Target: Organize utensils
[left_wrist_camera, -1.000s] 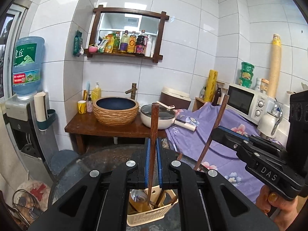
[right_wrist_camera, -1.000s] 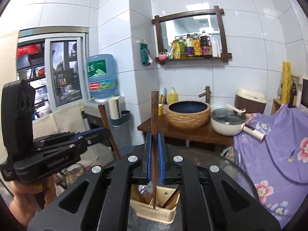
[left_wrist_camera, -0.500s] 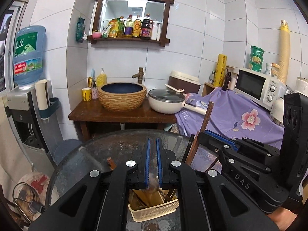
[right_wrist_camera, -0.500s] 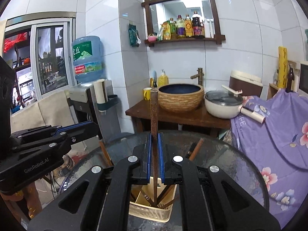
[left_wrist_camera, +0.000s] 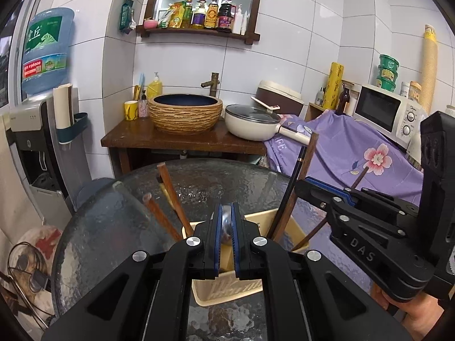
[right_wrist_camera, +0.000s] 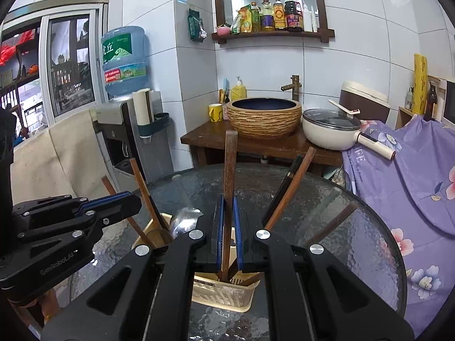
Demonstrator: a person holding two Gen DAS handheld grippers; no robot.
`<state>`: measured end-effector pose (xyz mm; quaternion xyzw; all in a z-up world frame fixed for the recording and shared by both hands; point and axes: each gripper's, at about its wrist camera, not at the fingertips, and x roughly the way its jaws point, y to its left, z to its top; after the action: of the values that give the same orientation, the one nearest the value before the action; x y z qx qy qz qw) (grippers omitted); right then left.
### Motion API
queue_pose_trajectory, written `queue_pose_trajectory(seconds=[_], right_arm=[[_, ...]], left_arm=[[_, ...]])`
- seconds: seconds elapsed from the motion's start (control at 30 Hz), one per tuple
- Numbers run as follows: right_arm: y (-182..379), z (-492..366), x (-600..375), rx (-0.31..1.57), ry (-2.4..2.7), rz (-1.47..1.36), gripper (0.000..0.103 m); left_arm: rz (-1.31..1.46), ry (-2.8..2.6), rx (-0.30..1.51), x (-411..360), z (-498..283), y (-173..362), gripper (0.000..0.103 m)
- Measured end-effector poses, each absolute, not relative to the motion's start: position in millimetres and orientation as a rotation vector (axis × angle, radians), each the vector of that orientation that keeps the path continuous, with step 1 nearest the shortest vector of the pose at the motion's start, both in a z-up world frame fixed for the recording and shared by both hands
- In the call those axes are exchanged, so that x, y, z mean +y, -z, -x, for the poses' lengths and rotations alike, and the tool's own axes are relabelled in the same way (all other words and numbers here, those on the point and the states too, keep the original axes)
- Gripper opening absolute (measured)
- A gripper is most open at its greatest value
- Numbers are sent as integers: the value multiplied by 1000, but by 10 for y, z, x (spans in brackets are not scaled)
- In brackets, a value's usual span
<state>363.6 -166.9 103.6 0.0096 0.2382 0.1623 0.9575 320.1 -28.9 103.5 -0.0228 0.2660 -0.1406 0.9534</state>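
Note:
A beige plastic basket (left_wrist_camera: 227,292) (right_wrist_camera: 221,295) stands on the round glass table (left_wrist_camera: 113,227) with several wooden sticks (left_wrist_camera: 170,193) and a black chopstick (left_wrist_camera: 293,182) leaning in it. My right gripper (right_wrist_camera: 228,199) (left_wrist_camera: 303,184) is shut on an upright brown wooden stick (right_wrist_camera: 229,164) whose lower end reaches into the basket. My left gripper (left_wrist_camera: 226,207) (right_wrist_camera: 136,200) hangs low over the basket's left side, pads nearly together. A silvery spoon bowl (right_wrist_camera: 186,221) (left_wrist_camera: 226,216) shows in their narrow gap. I cannot tell whether they pinch it.
Behind the table a dark wooden stand (left_wrist_camera: 170,139) carries a woven basin (left_wrist_camera: 184,113) and a white lidded pot (left_wrist_camera: 250,122). A purple flowered cloth (left_wrist_camera: 355,153) drapes at the right, a water dispenser (left_wrist_camera: 31,119) stands at the left. A hand (left_wrist_camera: 421,321) holds the right gripper.
Both grippers have come down onto the basket. The right one's stick now dips into it. The wooden stick that stood up between the left pads no longer shows there.

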Motion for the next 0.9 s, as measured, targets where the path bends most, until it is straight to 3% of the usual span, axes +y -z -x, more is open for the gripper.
queue_pose_trajectory(seconds=[0.1,0.17,0.23,0.47,0.53,0.73,0.83,0.9], right_arm=[[-985,-3621,-1635,494,-345,-2,8],[-979,-3585,-1624,489,-343,9,21],[-1003,-3512,-1654,461,-332,9,66],[-1115,-3036,-1817,344,-331,-11,69],[-1100,-2886,-1862,337,-343,-29,84],[-977,-2375,-1947,329,-348,-56,86],[-881,-2093,-1963,304,-335,-34,91],[-801,-1930,-2001,292,-322,-28,91]], left_arm=[[49,286,518,-283,-3097,-1008,6],[54,286,502,-271,-3015,-992,6],[54,289,490,-261,-2926,-969,6],[48,300,451,-221,-2595,-915,6],[44,312,453,-231,-2509,-891,7],[19,312,433,-266,-2168,-788,11],[28,300,415,-233,-1967,-717,19],[39,273,390,-184,-1815,-673,38]])
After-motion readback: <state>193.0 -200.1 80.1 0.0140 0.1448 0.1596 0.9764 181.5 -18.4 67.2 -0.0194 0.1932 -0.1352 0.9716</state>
